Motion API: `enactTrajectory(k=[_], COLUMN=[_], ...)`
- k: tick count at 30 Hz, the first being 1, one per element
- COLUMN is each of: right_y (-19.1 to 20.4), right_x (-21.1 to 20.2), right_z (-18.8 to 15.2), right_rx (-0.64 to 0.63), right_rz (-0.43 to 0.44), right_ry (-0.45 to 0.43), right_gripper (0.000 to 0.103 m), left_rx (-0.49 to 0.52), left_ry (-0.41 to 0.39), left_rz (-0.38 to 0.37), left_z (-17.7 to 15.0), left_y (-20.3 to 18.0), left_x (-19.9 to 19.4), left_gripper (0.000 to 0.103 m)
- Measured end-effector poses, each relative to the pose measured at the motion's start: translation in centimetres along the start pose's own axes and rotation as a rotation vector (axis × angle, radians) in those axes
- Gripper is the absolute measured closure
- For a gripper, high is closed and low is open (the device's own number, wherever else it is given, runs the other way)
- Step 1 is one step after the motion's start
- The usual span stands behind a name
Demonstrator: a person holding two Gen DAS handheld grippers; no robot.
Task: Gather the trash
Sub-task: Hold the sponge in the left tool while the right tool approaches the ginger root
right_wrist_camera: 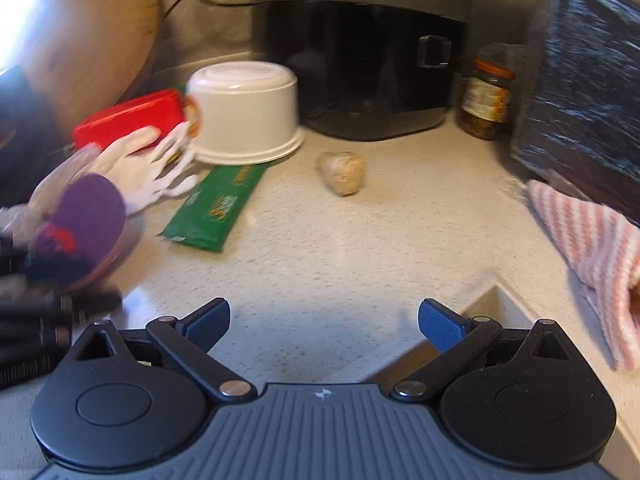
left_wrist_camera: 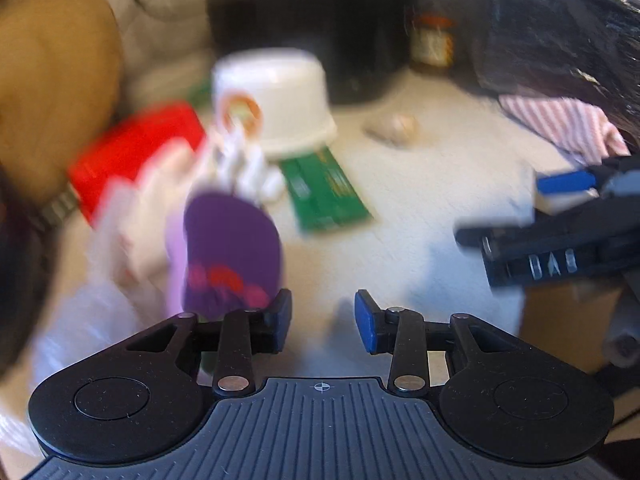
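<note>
Blurred purple wrapper point(left_wrist_camera: 232, 252) nearest, white glove point(right_wrist_camera: 136, 168) smeared, striped cloth point(right_wrist_camera: 592, 248) cut off

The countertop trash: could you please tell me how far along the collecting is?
Nothing looks collected yet. Both the left claw and right claw are open and empty. Still on the counter: the green wrapper, upturned white tub, red package and purple item.

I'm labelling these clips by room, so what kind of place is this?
Most likely a home kitchen counter: a speckled countertop with a dark countertop appliance against the wall, a jar of preserved food beside it, and a striped cloth at the sink's edge.
</note>
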State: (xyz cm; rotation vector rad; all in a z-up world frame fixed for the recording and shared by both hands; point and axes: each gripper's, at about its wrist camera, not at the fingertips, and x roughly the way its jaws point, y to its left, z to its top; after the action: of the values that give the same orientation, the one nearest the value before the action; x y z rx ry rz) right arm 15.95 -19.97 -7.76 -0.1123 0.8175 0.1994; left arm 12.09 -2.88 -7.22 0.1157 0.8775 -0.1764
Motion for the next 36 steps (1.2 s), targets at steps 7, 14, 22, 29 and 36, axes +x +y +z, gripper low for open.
enactTrajectory(k=[7,14,22,29,36], right_y=[-1.6,-2.0,-2.5,-0.3,5.9], right_x=[-1.7,-1.3,-2.0,-1.1,0.9], right_z=[-0.2,-0.8,0.2,1.6,1.2], right_rx=[0.053,0.104,0.107,0.089,-0.02], right_rz=[-0.029,0.026,0.099,0.2,0.417], right_ry=[-0.073,-0.037,-0.076,-0.089,0.016], right_gripper=[0.002,0.002,0.002,0.04,0.075], left_rx=[-0.101,-0.095,0.037,-0.167,-0.26], left_ry=[-0.191,-0.19,-0.151,-0.114,-0.097], left_rz=[-0.028,0.117,-0.164,-0.066,-0.049], left_z=[-0.7,0.5,4.9,3.6,2.5], left_y=[1.6,4.0,7.0,7.6,9.7], left_x=[-3.6,-4.0,-5.6,-3.9,-3.8], left_gripper=[0.064,0.065,0.064,0.066,0.066])
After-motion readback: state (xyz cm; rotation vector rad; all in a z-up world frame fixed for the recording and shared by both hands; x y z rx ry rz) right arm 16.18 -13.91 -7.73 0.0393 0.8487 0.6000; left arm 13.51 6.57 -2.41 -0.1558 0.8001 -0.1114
